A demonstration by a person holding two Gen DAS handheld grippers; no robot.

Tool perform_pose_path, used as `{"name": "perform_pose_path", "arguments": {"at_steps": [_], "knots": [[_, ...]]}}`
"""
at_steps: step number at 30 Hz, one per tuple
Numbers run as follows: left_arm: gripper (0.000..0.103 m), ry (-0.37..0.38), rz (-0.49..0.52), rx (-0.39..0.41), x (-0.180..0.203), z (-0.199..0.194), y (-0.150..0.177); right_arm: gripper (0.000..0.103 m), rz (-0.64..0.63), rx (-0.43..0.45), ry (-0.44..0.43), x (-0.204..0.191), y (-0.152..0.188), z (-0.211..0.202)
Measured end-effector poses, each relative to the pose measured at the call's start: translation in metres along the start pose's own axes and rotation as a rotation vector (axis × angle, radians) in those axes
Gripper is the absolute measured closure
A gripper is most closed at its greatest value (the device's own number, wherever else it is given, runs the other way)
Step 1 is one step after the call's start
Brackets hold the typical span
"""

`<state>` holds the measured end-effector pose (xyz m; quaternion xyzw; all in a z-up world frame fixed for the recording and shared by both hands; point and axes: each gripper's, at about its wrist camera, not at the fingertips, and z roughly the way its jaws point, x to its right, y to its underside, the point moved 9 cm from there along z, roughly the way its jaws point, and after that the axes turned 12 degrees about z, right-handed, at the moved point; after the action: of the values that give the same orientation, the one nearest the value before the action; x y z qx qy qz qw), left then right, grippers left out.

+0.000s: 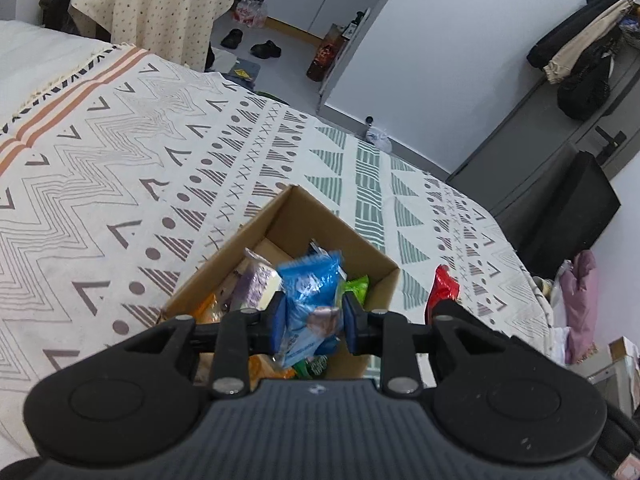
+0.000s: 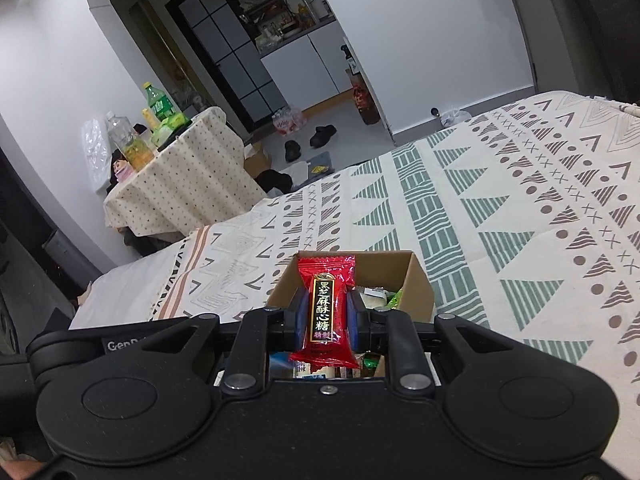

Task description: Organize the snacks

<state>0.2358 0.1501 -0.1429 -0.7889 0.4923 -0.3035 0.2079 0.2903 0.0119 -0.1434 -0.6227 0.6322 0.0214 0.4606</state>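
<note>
left wrist view only: door with coats hanging on it, black case on the floor, pink cloth pile at far right. Also caught the red packet [image 1: 442, 292] from the side, poking up just right of the box.
right wrist view only: side table [image 2: 180, 184] under a dotted cloth with drink bottles on top, at left; arched doorway and cabinets behind.
both views: patterned bedspread [image 1: 120, 184], shoes on the floor beyond the bed.
box: open cardboard box [image 1: 288, 216] sat on the bedspread, several snack packets inside, purple, green and orange ones visible.
left gripper [image 1: 313, 322]: hung over the box, jaws partly apart with the blue packet [image 1: 310, 284] between the blue pads. Left pad looked to touch the wrapper; a sliver of gap showed at the right pad. Couldn't tell if it was a firm pinch or slack.
blue packet: upright between the jaws, above the box contents, slightly blurred.
right gripper [image 2: 326, 316]: jaws nearly together, pinching the red packet at mid-length, both pads against the wrapper.
red packet: upright, printed face toward the camera, over the near part of the box.
</note>
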Motion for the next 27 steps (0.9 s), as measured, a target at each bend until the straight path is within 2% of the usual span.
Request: {"name": "perform_pose_path", "arguments": {"at_steps": [2,4,6,7,9,12,16,18,27], "knots": [[0.066,-0.016,0.001,-0.009,-0.003,0.004,-0.002,0.083,0.006,-0.003,0.001,0.0,0.0,0.003],[0.058,-0.029,-0.01,-0.018,-0.009,0.006,-0.004,0.083,0.01,-0.009,-0.002,0.0,0.0,0.005],[0.046,-0.047,-0.014,-0.019,-0.014,0.006,-0.005,0.083,0.01,-0.019,-0.01,-0.003,0.002,0.008],[0.044,-0.054,-0.013,-0.017,-0.016,0.005,-0.006,0.082,0.012,-0.025,-0.017,-0.004,0.003,0.009],[0.038,-0.064,-0.013,-0.018,-0.019,0.003,-0.007,0.07,0.014,-0.034,-0.027,-0.008,0.004,0.01],[0.029,-0.074,-0.022,-0.024,-0.023,0.001,-0.006,0.063,0.008,-0.021,-0.034,-0.008,0.003,0.002],[0.023,-0.088,-0.021,-0.031,-0.023,-0.006,-0.005,0.055,0.035,-0.006,-0.024,0.0,-0.002,-0.012],[0.018,-0.093,-0.01,-0.031,-0.02,-0.011,-0.005,0.043,0.036,0.006,-0.015,0.005,-0.005,-0.021],[0.012,-0.075,0.073,-0.011,0.02,-0.035,0.0,0.024,0.045,0.08,0.021,0.032,-0.019,-0.071]]}}
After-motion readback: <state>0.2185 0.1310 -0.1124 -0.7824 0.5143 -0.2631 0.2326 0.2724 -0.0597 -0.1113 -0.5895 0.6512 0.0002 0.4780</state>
